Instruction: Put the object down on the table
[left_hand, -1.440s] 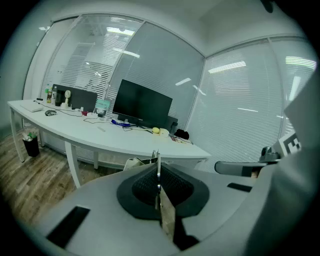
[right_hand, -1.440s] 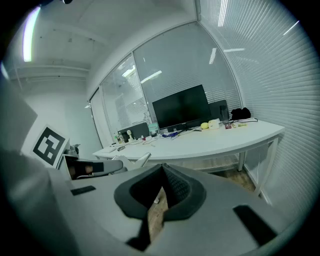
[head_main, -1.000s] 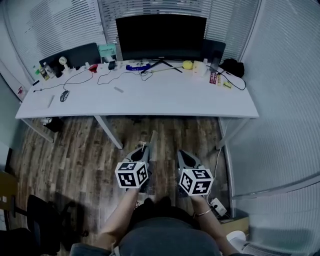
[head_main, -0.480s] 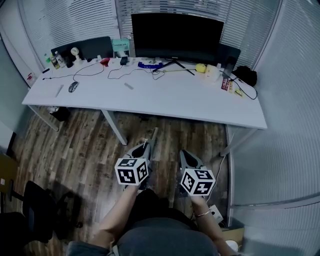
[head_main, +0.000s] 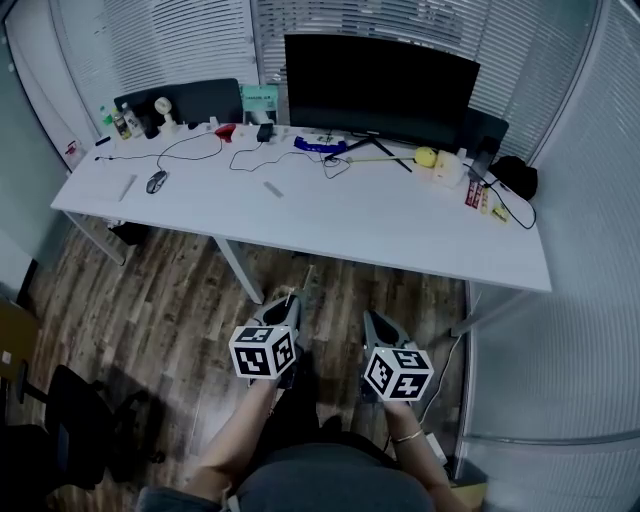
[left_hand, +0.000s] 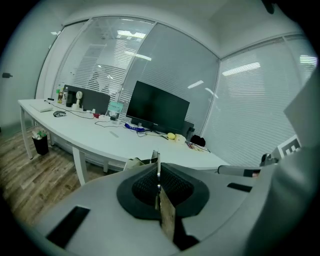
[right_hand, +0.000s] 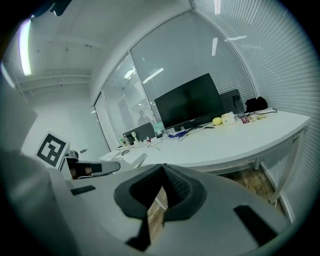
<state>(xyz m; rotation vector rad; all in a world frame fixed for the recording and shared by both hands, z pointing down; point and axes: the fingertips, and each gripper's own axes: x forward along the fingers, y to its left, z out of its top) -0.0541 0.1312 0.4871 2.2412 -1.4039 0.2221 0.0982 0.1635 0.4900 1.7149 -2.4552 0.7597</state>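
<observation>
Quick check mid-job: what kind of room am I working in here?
Most likely an office: a long white desk carrying a big monitor, a mouse and cables, with slatted blinds on the walls around.

A dark grey top (head_main: 322, 486) and thin bracelet (head_main: 405, 437) were worn; black-and-white marker cubes (head_main: 263, 350) were mounted on the left hand-held gripper (head_main: 287, 299) and right hand-held gripper (head_main: 371, 319).

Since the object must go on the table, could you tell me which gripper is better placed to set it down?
Left, I'd say: the left gripper is shut on a thin strip; the right gripper is shut and empty. Both sit short of the table.
</observation>
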